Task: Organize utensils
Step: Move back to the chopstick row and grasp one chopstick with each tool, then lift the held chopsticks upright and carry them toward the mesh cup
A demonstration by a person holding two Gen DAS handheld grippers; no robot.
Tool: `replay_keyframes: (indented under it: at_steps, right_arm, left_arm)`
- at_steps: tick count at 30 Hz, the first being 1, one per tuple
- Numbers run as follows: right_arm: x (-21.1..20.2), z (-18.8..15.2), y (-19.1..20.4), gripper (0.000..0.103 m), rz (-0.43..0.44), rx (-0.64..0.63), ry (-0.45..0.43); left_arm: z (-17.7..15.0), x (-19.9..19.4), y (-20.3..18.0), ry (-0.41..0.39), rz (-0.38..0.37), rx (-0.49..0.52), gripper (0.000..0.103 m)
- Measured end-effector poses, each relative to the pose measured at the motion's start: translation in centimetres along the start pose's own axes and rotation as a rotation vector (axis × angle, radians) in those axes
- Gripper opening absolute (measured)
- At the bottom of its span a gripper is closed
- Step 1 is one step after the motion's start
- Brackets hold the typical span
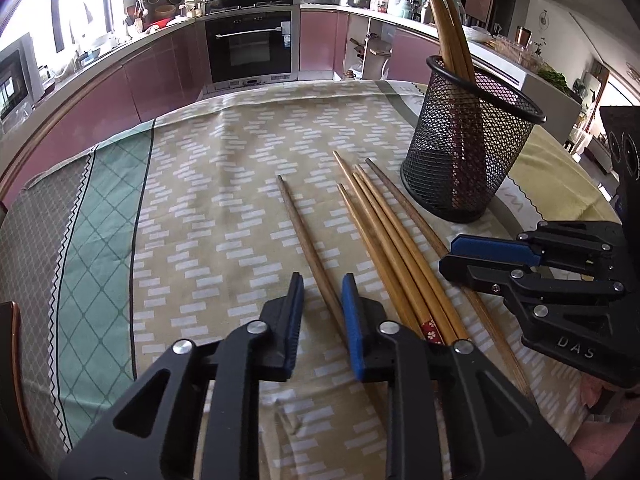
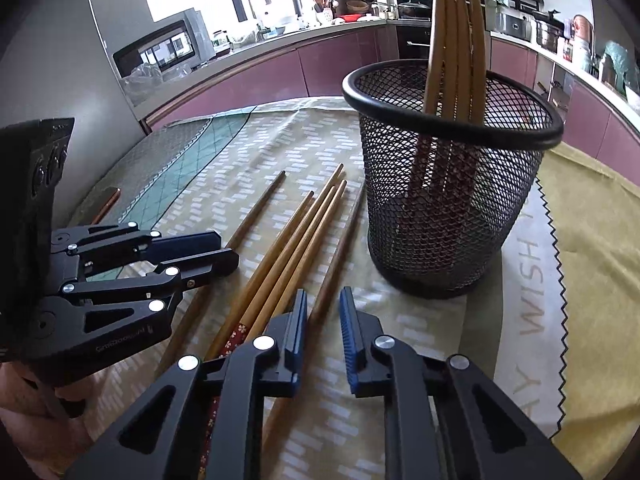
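Two grippers are working low over a patterned tablecloth, both angled down at loose chopsticks. Nearest, the left gripper is holding its blue pads a narrow gap apart, and a dark chopstick is lying in that gap close against the right-hand pad, with cloth showing on its other side, so the pads are not pressing it from both sides. In the right wrist view a hand is gripping that tool at the lower left edge. The right gripper is likewise keeping a slim gap between its pads; a second dark chopstick is running up to the tip of its left finger and slipping out of sight behind it, and bare cloth is showing between the pads. Between the two dark sticks, a bundle of lighter chopsticks is lying side by side, touching along their lengths, one of them showing a red flowered end. Just beyond their tips, a black mesh holder is standing upright on the cloth, and several tall chopsticks are leaning inside it against the rim. Farther back, pink cabinet fronts are curving around the room, with an oven sitting in the middle.
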State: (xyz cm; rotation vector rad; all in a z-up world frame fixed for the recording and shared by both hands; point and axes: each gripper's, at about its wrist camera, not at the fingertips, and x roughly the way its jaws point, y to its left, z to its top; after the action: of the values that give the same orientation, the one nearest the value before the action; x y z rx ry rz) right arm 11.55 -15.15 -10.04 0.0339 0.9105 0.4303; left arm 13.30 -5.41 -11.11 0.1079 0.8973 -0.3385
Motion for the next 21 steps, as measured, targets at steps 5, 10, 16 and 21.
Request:
replay_keyframes:
  at_steps: [5,10,16,21]
  right_arm:
    - [-0.2,-0.3,-0.6,0.008,0.032,0.055,-0.007]
    - [-0.7,-0.5,-1.2,0.007,0.051,0.091,-0.015]
    - [-2.0,-0.6,-1.1,0.005,0.087,0.072,-0.045]
    - [-2.1,-0.8,-0.6,0.005,0.12,0.039,-0.021]
  left_arm:
    - [-0.2,-0.2,0.4,-0.005,-0.01,-0.04,0.012]
    - [-0.4,-0.5,0.7,-0.009,-0.018,-0.07,0.009]
    - [-0.8,-1.5,0.9,-0.024,-0.046,-0.078,0.008]
    - [-1.6,-2.6,0.0,-0.028,-0.09,-0.037,0.008]
